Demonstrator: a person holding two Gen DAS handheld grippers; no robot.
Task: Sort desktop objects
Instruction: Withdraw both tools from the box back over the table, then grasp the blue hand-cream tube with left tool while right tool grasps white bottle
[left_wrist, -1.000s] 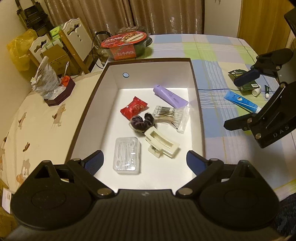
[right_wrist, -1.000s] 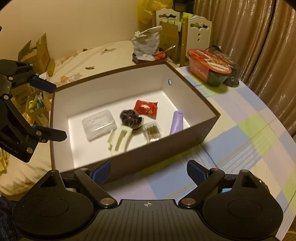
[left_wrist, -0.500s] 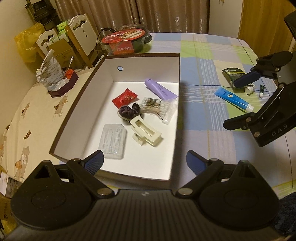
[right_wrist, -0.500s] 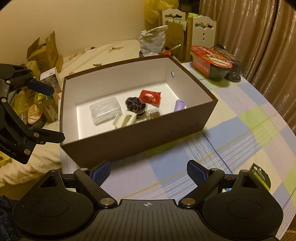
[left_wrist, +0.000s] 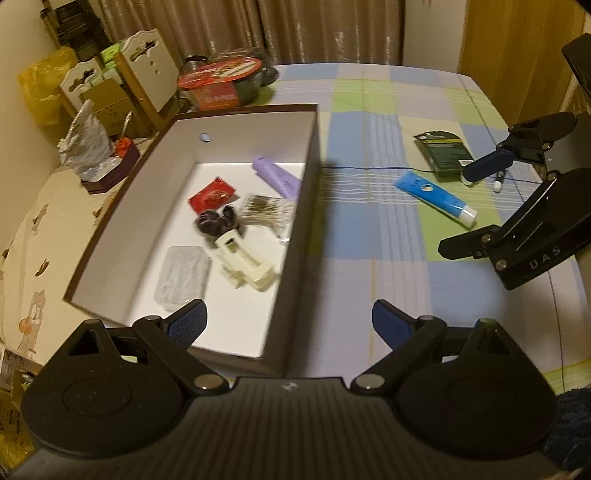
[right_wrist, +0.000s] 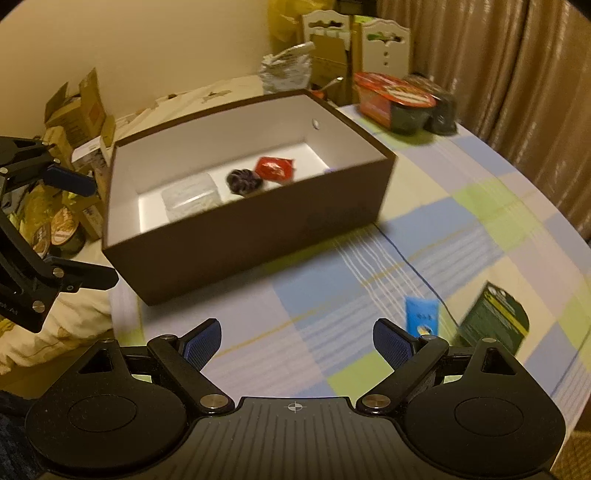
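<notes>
Both my hand-held grippers are spread and carry nothing: the right hand-held gripper (right_wrist: 295, 341) and the left hand-held gripper (left_wrist: 288, 323). I'd drop the right squarely across the blue tube (right_wrist: 422, 317) at two o'clock. The green packet (right_wrist: 493, 317) crowds it; the brown box (right_wrist: 258, 229) waits at eleven.

One box (left_wrist: 299, 206) (six items inside), two tubes (left_wrist: 436, 197).

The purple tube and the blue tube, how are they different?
The purple plastic tube lies inside the brown cardboard box, while the blue plastic tube lies outside it on the checked tablecloth. The blue tube shows a white cap; the purple tube is purple all over. Both lie flat.
</notes>
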